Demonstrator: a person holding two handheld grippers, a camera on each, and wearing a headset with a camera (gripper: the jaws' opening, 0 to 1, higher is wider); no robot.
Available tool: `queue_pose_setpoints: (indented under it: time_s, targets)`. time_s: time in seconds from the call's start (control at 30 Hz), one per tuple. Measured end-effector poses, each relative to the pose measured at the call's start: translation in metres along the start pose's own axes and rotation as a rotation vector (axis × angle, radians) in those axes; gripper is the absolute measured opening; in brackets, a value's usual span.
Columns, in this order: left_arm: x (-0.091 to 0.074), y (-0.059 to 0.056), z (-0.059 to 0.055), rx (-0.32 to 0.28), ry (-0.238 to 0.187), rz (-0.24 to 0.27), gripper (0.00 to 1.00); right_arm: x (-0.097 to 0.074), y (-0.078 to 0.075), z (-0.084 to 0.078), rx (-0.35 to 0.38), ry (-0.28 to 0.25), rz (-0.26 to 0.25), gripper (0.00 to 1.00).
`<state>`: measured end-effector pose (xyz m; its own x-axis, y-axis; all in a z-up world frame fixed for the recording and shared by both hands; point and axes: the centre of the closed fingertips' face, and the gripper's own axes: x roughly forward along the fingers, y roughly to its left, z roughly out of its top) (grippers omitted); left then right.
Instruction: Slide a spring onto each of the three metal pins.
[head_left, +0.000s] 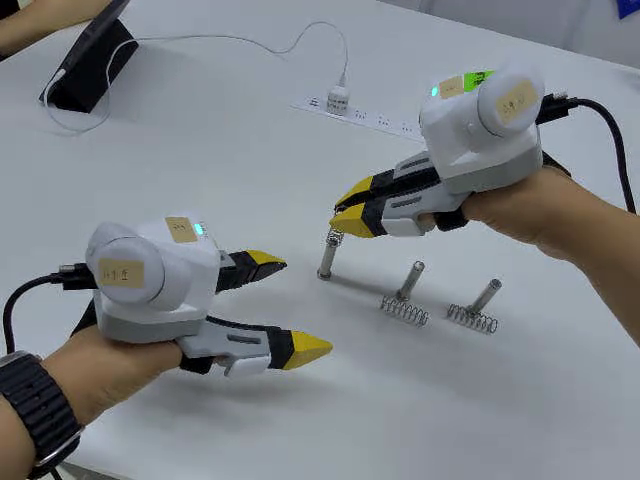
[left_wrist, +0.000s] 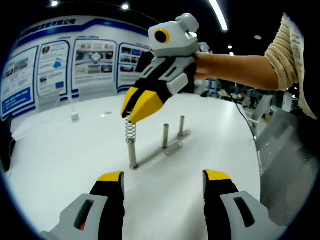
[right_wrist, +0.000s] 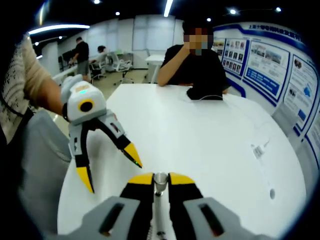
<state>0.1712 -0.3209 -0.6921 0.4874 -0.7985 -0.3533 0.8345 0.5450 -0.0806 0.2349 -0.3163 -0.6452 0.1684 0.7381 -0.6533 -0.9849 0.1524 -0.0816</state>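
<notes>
Spring (left_wrist: 130, 131) is sitting round the top of the nearest pin (left_wrist: 132, 152). The right gripper (left_wrist: 135, 109) has it pinched by the upper coils, jaws nearly closed on it. What bites me from here? — A

Biggest risk imo: it isn't down the pin yet. Let go crooked and it can cock, snag on the pin's rim and ping off across the table (head_left: 200, 170). Squeeze too hard and you squash the coils. Push sideways and the pin might topple (can't tell if those pins are fixed down). — B

And the left gripper (head_left: 288, 305)? — A

Wide open, holding nothing, hovering near that pin on your side. It could steady things if the pin wobbles. — B

Anything in the way? — A

Not much. Pin 2 (head_left: 410, 280) and pin 3 (head_left: 486, 295) stand off to the right, bare, with the loose springs (head_left: 404, 310) lying at their feet. Your right hand and forearm look close above them in the head view, so a careless drop could knock a pin or roll a spring away. The power strip (head_left: 360, 118), its cable (head_left: 230, 42) and the black stand (head_left: 90, 60) are well apart on the far side. A person (right_wrist: 197, 70) sits across the table, nowhere near the work. — B
</notes>
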Motion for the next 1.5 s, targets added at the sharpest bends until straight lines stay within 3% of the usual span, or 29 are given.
queue_pose_setpoints:
  time_s: [1.1,1.5]
  targets:
    - [-0.001,0.0,-0.002,-0.008,0.016,0.012,0.64,0.035,0.001,-0.038,0.045,0.059,-0.022,0.12]
    - [-0.003,-0.001,-0.001,-0.005,0.018,0.018,0.64,0.031,0.003,-0.034,0.048,0.037,-0.033,0.18]
